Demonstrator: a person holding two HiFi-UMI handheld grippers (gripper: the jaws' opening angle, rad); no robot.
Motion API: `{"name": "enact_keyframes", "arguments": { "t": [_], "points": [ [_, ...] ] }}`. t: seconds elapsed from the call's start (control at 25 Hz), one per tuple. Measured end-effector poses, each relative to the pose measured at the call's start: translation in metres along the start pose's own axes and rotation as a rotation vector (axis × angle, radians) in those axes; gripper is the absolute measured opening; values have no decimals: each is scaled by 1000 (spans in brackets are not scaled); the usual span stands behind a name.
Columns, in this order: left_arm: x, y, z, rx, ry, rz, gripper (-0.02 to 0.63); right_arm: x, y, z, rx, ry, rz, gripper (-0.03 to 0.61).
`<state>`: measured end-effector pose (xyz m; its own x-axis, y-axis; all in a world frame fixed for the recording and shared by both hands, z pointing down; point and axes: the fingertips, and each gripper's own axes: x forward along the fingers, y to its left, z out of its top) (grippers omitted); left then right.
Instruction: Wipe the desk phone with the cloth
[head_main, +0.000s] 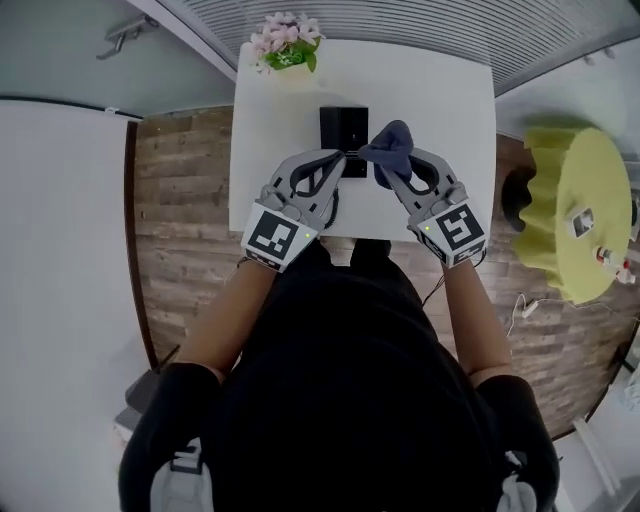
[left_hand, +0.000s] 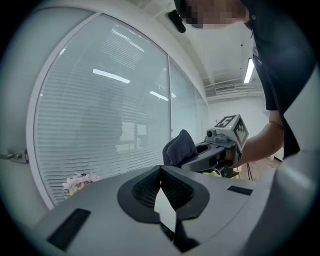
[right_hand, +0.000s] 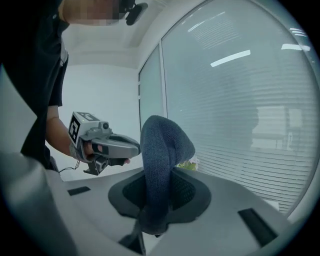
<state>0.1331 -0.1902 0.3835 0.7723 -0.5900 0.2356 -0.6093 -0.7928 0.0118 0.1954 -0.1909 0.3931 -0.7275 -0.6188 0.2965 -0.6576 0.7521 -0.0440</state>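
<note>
The black desk phone (head_main: 340, 125) lies flat at the middle of the white table (head_main: 440, 110). My right gripper (head_main: 385, 165) is shut on a dark blue cloth (head_main: 392, 145), which bunches above the jaws just right of the phone. In the right gripper view the cloth (right_hand: 162, 150) stands up between the jaws of that gripper (right_hand: 155, 200). My left gripper (head_main: 345, 155) is shut, with its tips at the phone's near right edge. In the left gripper view its tips (left_hand: 160, 172) meet with nothing visible between them. The phone is hidden in both gripper views.
A pot of pink flowers (head_main: 287, 45) stands at the table's far left corner. A window with blinds (head_main: 400, 20) runs behind the table. A yellow round table (head_main: 580, 210) with small items stands to the right on the wood floor.
</note>
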Motion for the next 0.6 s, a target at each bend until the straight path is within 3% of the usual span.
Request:
{"name": "enact_keyframes", "arguments": {
  "t": [0.28, 0.6],
  "points": [
    [20, 13, -51, -41, 66, 227, 9, 39, -23, -43, -43, 97, 175, 86],
    [40, 41, -94, -127, 76, 312, 9, 92, -38, -85, -155, 234, 190, 86]
  ]
}}
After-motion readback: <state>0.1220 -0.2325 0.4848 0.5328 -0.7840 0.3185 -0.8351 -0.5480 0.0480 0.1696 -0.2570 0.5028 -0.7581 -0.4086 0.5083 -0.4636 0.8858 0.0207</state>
